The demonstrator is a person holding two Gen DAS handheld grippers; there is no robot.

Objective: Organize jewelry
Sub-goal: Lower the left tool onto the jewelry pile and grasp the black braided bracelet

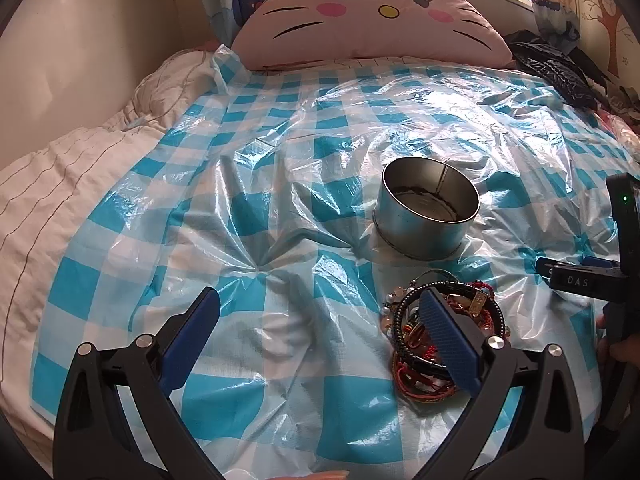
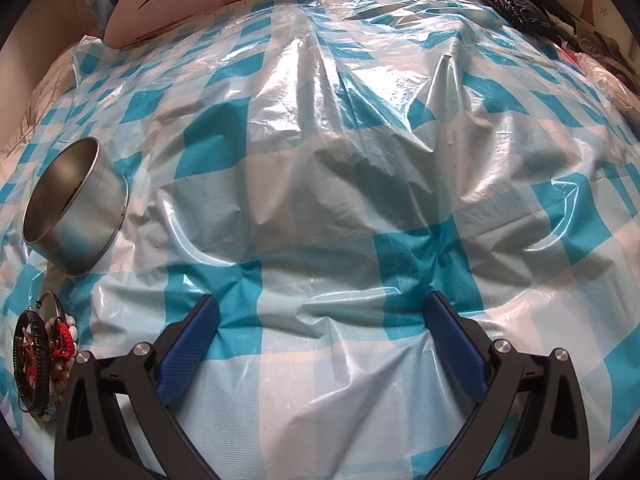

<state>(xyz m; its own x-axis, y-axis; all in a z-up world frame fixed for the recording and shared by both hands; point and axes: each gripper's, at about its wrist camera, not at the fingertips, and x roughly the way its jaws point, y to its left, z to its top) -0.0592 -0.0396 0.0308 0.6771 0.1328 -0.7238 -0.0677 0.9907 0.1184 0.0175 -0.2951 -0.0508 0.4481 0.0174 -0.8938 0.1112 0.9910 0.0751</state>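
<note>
A pile of bracelets (image 1: 476, 308), black braided, red cord and beaded ones, lies on the blue-and-white checked plastic sheet (image 1: 248, 208). Just behind it stands an open round metal tin (image 1: 424, 224), seemingly bare inside. My left gripper (image 1: 320, 312) is open; its right finger stands in front of the pile and hides part of it, and nothing is between the fingers. In the right wrist view the bracelets (image 2: 36, 356) and the tin (image 2: 76, 208) sit at the far left. My right gripper (image 2: 320, 316) is open over bare sheet, well right of them.
The sheet covers a bed. A cat-face pillow (image 1: 372, 16) lies at the head, a white quilt (image 1: 60, 184) on the left, dark clothing (image 1: 556, 68) at the back right. The other gripper's black body (image 1: 580, 280) stands at the right edge of the left wrist view.
</note>
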